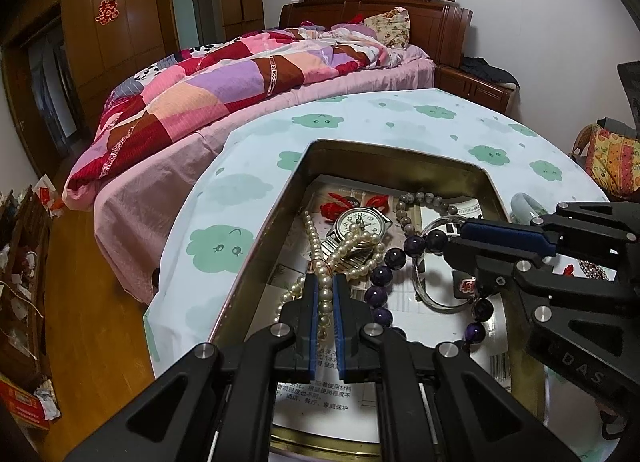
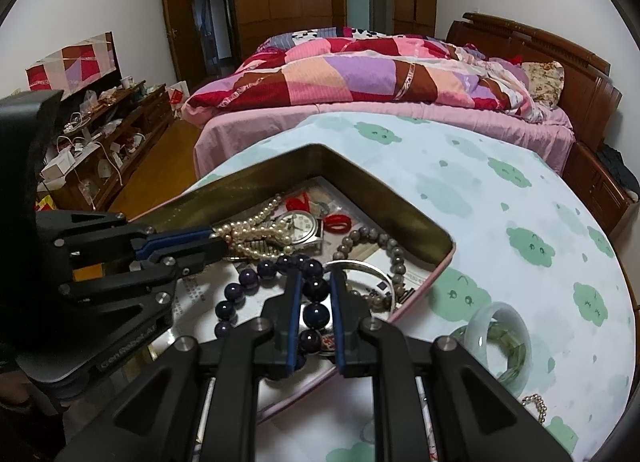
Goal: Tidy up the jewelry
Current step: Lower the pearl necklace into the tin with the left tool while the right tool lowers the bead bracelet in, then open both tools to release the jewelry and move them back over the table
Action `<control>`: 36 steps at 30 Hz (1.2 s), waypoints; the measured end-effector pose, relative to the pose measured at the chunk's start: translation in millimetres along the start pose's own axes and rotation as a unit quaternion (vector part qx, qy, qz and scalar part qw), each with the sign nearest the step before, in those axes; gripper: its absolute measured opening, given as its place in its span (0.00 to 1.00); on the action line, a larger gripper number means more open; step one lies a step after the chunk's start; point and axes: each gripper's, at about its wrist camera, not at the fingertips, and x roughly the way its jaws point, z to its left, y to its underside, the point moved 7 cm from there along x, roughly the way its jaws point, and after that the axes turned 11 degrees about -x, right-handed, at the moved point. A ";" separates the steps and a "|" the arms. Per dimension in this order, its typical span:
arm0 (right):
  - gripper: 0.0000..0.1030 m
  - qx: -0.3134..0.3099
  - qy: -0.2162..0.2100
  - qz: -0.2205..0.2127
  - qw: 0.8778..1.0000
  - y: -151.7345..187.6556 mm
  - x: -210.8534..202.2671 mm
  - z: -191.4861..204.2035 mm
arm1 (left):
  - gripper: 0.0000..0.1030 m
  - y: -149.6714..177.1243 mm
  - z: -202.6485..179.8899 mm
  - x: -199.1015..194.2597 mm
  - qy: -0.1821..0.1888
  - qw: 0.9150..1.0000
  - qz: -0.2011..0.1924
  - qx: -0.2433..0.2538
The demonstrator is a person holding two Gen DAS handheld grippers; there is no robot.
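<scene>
Looking down both grippers, we see a gold metal tin (image 1: 296, 177) on a round table with a cloud-print cloth (image 1: 224, 246). Our left gripper (image 1: 324, 282) has its jaws squeezed narrow on a pearl necklace (image 1: 352, 250), and the pearls bunch up just past the tips. Our right gripper (image 2: 314, 280) has its jaws close around a dark purple bead bracelet (image 2: 316, 314); two big beads sit right between the blue pads (image 2: 295, 322). We cannot tell if the pads press on them. Just beyond the left jaws lies a silver wristwatch (image 1: 362, 223) under the pearls, with a red knot (image 1: 338, 205) behind it. Past the right jaws we see a clear bangle (image 2: 372, 270) and a grey stone bead bracelet (image 2: 384, 250), both inside the tin. To the right of the right jaws, outside the tin, a pale green jade bangle (image 2: 504, 346) rests on the cloth. Near it, low at the edge, a small chain (image 2: 536, 406) peeks in.
</scene>
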 end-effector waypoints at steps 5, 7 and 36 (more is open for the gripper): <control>0.16 0.001 0.001 0.001 1.000 1.2 1.6 -0.8 | 0.06 -0.4 -1.4 -0.1 -0.001 1.000 0.000 0.001; 0.16 0.000 0.002 0.002 1.000 1.2 2.1 -0.9 | 0.06 -0.2 -0.7 0.0 -0.001 1.000 -0.001 0.000; 0.60 0.032 0.003 -0.026 0.999 4.4 -24.5 -11.8 | 0.55 -1.8 -1.7 -28.7 -0.035 0.999 -0.025 -0.019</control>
